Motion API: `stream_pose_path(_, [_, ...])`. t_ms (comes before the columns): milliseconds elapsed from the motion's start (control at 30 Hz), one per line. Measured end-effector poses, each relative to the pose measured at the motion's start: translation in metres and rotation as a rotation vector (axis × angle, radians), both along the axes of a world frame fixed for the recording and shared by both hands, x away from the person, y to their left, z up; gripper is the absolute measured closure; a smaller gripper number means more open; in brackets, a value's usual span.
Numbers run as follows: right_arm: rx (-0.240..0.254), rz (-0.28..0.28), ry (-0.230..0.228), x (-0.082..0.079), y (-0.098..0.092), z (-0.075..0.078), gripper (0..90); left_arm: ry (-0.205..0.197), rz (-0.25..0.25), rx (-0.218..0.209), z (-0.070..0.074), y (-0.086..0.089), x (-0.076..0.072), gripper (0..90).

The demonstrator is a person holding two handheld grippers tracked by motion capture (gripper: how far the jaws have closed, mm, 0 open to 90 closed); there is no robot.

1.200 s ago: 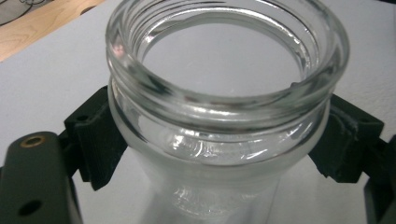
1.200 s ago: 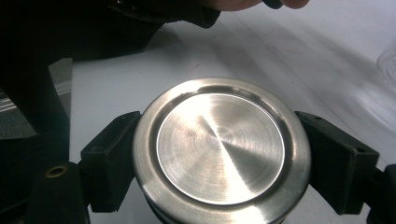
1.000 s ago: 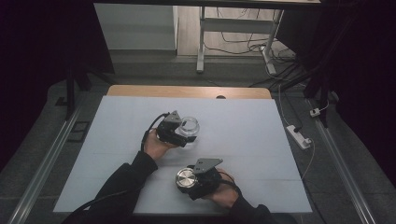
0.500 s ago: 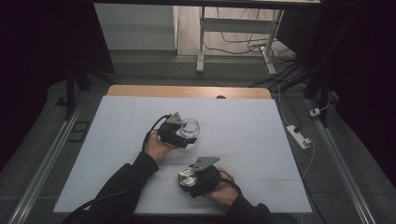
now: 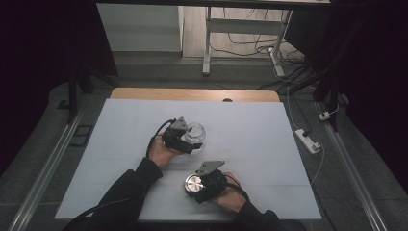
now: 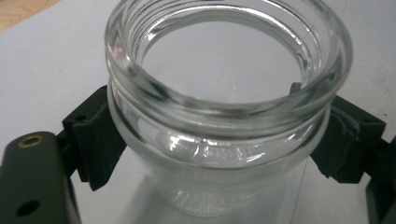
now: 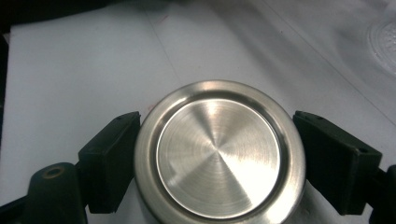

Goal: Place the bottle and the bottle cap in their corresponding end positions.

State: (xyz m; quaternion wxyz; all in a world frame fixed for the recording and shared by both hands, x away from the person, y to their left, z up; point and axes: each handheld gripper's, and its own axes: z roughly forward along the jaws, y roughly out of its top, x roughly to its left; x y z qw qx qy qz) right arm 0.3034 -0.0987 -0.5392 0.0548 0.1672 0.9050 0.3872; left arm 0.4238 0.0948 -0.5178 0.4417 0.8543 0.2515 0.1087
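Left gripper [image 5: 185,139]: clamped on the glass jar [image 5: 194,134]; in the left gripper view one black jaw presses each side of the jar [image 6: 224,140] just below its threaded neck.
Glass jar: clear, open-mouthed and uncapped, upright between the left gripper's jaws; its base appears to rest on the bench [image 5: 250,125].
Right gripper [image 5: 199,185]: clamped on the metal lid [image 5: 194,183]; in the right gripper view the jaws touch opposite edges of the lid [image 7: 219,156].
Metal lid: round, brushed silver, with a raised rim around a flat centre; it faces the right gripper's camera, between the jaws.
Relative position: the right gripper lies nearer the person than the left gripper, a little to its right; the two are near but apart.
Hands: the left hand [image 5: 161,153] holds the left gripper from behind; the right hand [image 5: 230,195] holds the right gripper.
Bench: covered by a pale sheet, with a wooden edge beyond both grippers.
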Motion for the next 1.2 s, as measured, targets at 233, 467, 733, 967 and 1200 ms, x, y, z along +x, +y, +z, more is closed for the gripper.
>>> stream_pose_path(233, [0.017, -0.045, 0.030, 0.001, 0.000, 0.003, 13.3, 0.030, 0.010, -0.018, 0.004, 0.001, -0.001, 12.4])
stream_pose_path(467, [0.062, -0.071, 0.051, 0.003, -0.005, 0.011, 10.2, 0.071, 0.017, -0.017, 0.007, 0.009, -0.001, 8.6])
stream_pose_path(733, [0.086, -0.074, 0.038, 0.003, -0.009, 0.018, 7.1, 0.091, 0.038, 0.012, 0.008, 0.012, -0.007, 4.5])
stream_pose_path(967, [0.115, -0.088, 0.051, 0.002, -0.013, 0.025, 4.4, 0.116, 0.041, -0.004, 0.012, 0.022, -0.015, 0.9])
stream_pose_path(1200, [0.139, -0.088, 0.043, 0.001, -0.017, 0.034, 2.1, 0.110, 0.037, 0.007, 0.017, 0.029, -0.032, 0.0])
